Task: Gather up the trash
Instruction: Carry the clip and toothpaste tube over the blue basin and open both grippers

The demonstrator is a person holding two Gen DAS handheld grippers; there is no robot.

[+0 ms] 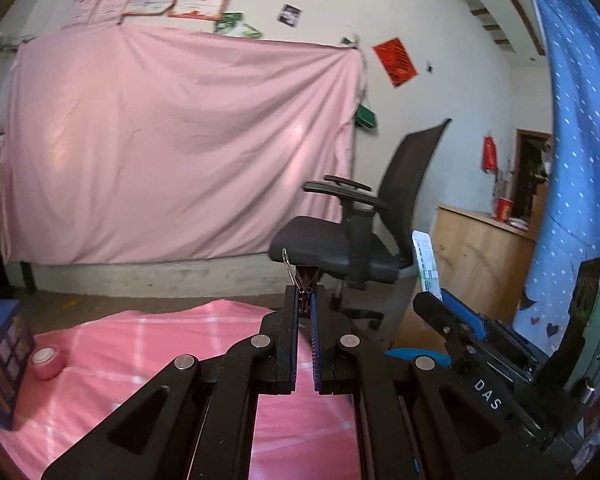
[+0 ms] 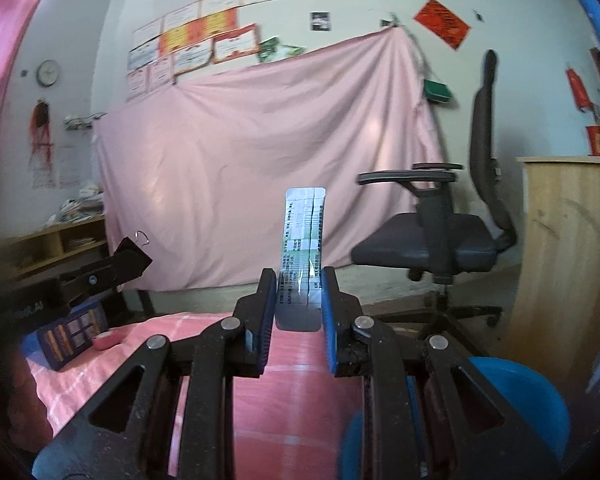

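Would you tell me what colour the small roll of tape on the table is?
The roll of tape is pink, on the pink checked tablecloth; the left wrist view shows it best.

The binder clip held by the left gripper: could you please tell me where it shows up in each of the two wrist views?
Left wrist view: the binder clip sits at centre, pinched between the tips of the shut left gripper, with its wire handle sticking up to the left.
Right wrist view: the binder clip is at the left edge, mid-height.
Shared landmark: the black office chair, standing right of the pink sheet.
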